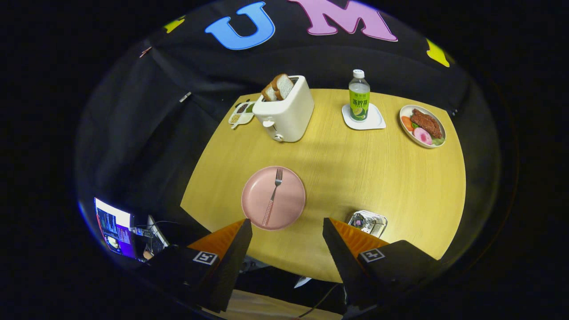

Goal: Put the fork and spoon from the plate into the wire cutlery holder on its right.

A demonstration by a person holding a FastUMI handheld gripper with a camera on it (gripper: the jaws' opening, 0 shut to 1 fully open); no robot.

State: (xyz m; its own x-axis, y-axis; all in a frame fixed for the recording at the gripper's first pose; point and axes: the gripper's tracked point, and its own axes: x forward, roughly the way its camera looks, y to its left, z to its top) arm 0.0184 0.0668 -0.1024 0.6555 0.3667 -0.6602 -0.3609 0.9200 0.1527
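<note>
Yellow desk (355, 178): fork (273, 195) lies flat on pink plate (253, 202), wire cutlery holder (368, 222) just right. Hand-held gripper (286, 231) wide open, empty — risk: thin handle skids on approach, or clips the plate rim.

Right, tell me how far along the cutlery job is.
Possibly done: no spoon lies on the pink plate, though I cannot make out what the wire cutlery holder contains. In hand: nothing; the gripper is open, its fingers apart just short of the plate. Left: the fork still lies on the plate.
</note>
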